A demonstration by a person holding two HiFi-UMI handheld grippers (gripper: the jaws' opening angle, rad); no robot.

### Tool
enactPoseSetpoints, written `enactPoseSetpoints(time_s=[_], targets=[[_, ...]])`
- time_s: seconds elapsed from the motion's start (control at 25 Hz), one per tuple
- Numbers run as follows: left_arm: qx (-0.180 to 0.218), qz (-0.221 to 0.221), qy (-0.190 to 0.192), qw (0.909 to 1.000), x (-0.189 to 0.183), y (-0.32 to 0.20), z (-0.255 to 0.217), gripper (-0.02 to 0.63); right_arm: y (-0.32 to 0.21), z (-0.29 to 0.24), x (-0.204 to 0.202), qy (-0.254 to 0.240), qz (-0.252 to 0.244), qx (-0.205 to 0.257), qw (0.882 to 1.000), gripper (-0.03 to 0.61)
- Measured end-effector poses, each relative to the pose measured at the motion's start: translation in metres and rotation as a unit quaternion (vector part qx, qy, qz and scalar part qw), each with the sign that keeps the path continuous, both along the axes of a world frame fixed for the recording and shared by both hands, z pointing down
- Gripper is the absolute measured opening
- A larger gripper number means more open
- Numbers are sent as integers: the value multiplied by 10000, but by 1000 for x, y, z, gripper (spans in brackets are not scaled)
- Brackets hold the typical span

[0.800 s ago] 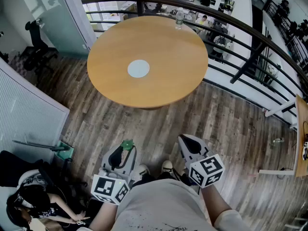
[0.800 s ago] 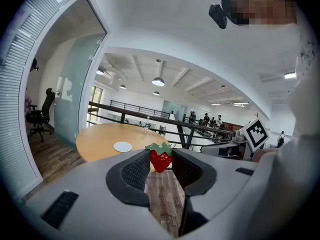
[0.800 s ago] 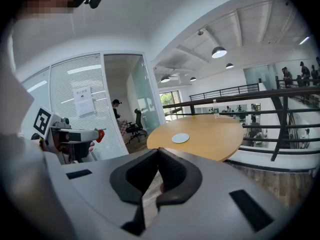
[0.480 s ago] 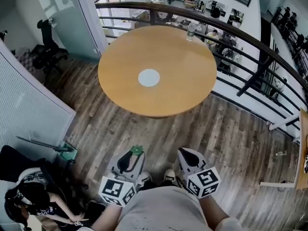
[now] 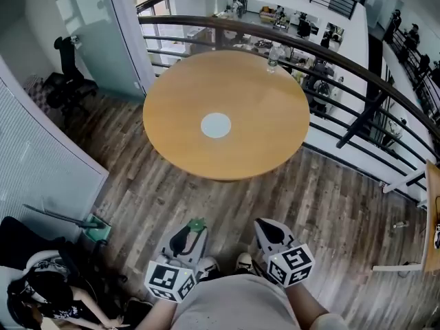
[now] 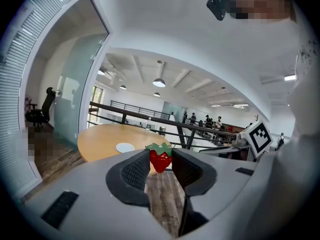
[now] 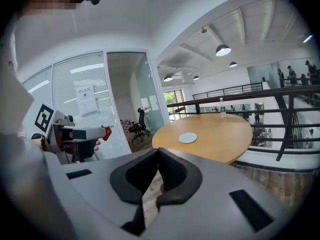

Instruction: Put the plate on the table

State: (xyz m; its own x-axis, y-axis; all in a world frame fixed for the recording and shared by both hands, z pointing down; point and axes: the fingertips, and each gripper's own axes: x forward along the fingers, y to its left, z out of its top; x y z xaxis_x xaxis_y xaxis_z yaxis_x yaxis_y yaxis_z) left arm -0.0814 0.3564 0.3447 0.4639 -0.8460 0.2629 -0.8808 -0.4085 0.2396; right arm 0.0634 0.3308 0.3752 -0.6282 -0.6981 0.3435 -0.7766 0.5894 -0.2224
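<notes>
A small white plate (image 5: 216, 125) lies flat near the middle of a round wooden table (image 5: 261, 143), far ahead of both grippers. My left gripper (image 5: 196, 227) is held low by the person's body and is shut on a red toy strawberry (image 6: 160, 159) with a green leaf cap, pinched at the jaw tips. My right gripper (image 5: 265, 225) hangs beside it, shut, with nothing between its pads. From the right gripper view the plate (image 7: 188, 138) shows on the table (image 7: 225, 134), and the left gripper (image 7: 75, 134) with its strawberry (image 7: 106, 131) shows at the left.
A clear water bottle (image 5: 273, 57) stands at the table's far edge. A dark curved railing (image 5: 357, 81) runs behind and right of the table. A glass partition and an office chair (image 5: 69, 67) are at left. A seated person (image 5: 41, 294) and green gear (image 5: 96, 229) occupy the lower left. The floor is wood planks.
The table and plate have slid lower and rightward in the head view. Both grippers stay low by the body, the left still holding the strawberry.
</notes>
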Motion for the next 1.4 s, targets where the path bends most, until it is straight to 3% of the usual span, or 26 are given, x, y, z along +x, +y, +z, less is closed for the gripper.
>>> enactPoseSetpoints(time_s=[0.4, 0.68, 1.0, 1.4], targets=[[48, 196, 0, 9998, -36, 5, 0, 147, -7, -10, -22, -126, 355, 171, 9991, 23], [25, 333, 71, 9994, -39, -21, 4, 147, -24, 5, -24, -139, 448, -16, 9989, 23], [-62, 316, 57, 9995, -33, -107, 18, 147, -112, 21, -27, -79, 225, -5, 9997, 23], [110, 168, -13, 9998, 1, -253, -7, 147, -259, -10, -2, -180, -17, 236, 9996, 23]])
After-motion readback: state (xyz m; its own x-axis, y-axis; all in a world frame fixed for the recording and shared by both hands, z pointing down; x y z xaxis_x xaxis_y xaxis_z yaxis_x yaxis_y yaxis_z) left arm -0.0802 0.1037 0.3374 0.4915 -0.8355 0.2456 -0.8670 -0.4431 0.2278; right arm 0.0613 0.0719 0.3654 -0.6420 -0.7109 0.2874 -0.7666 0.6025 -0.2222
